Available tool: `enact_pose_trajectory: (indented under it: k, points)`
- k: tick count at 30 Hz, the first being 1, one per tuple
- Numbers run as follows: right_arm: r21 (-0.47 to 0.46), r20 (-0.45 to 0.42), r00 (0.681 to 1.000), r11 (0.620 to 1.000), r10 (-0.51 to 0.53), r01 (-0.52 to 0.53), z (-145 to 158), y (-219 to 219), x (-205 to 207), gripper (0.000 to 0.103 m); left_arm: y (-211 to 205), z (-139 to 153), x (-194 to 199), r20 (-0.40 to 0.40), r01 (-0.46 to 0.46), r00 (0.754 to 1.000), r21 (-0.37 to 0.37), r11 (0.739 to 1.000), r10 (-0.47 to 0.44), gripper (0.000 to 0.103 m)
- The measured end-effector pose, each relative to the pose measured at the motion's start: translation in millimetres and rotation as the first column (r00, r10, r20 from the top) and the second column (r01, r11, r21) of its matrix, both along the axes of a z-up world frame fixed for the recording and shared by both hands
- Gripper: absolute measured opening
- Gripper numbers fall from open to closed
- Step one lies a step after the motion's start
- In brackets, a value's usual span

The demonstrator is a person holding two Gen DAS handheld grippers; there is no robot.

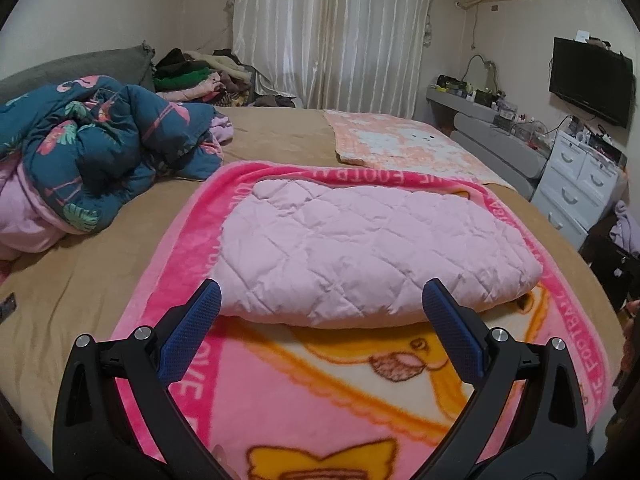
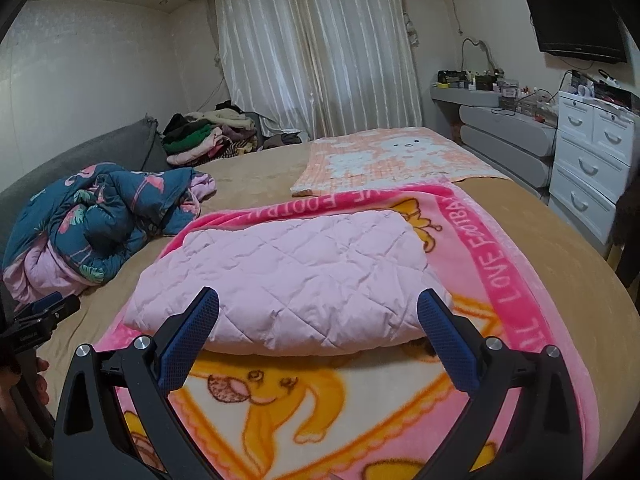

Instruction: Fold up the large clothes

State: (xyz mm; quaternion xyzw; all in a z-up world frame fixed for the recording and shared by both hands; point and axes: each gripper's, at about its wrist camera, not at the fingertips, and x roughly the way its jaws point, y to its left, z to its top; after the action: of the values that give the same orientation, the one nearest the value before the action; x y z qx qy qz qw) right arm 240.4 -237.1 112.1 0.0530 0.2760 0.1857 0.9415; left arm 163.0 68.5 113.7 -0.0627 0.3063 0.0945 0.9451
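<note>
A pale pink quilted garment (image 1: 360, 248) lies folded into a thick rectangle on a bright pink cartoon blanket (image 1: 320, 392) spread on the bed. It also shows in the right wrist view (image 2: 288, 280), on the same blanket (image 2: 500, 264). My left gripper (image 1: 322, 294) is open and empty, its blue pads just short of the garment's near edge. My right gripper (image 2: 318, 302) is open and empty, also just in front of the near edge. The left gripper shows at the left edge of the right wrist view (image 2: 44, 312).
A crumpled teal flamingo-print quilt (image 1: 100, 148) lies on the left of the tan bed (image 1: 80, 280). An orange and white blanket (image 1: 404, 148) lies at the far right. A pile of clothes (image 1: 196, 76) sits by the curtain. White drawers (image 1: 580, 184) stand right of the bed.
</note>
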Motion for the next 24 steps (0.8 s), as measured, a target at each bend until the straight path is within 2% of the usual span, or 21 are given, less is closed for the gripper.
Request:
enact_pose_trajectory:
  k: [12, 17, 24]
  points:
    - [-0.010, 0.002, 1.000, 1.000, -0.022, 0.022, -14.9, -6.8, -14.5, 0.099, 5.8, -16.7, -12.9, -0.018, -0.013, 1.000, -0.016, 1.000, 0.013, 0.095]
    - [0.007, -0.037, 0.999, 1.000, -0.030, 0.030, -29.1, -9.0, -13.7, 0.099, 12.4, -34.3, -12.6, -0.059, -0.030, 0.998, -0.030, 0.999, 0.028, 0.095]
    - [-0.003, -0.128, 0.989, 0.998, -0.069, 0.070, -69.0, -8.7, -5.9, 0.099, 23.1, -65.3, -8.8, -0.129, -0.067, 0.990, -0.046, 0.997, 0.060, 0.095]
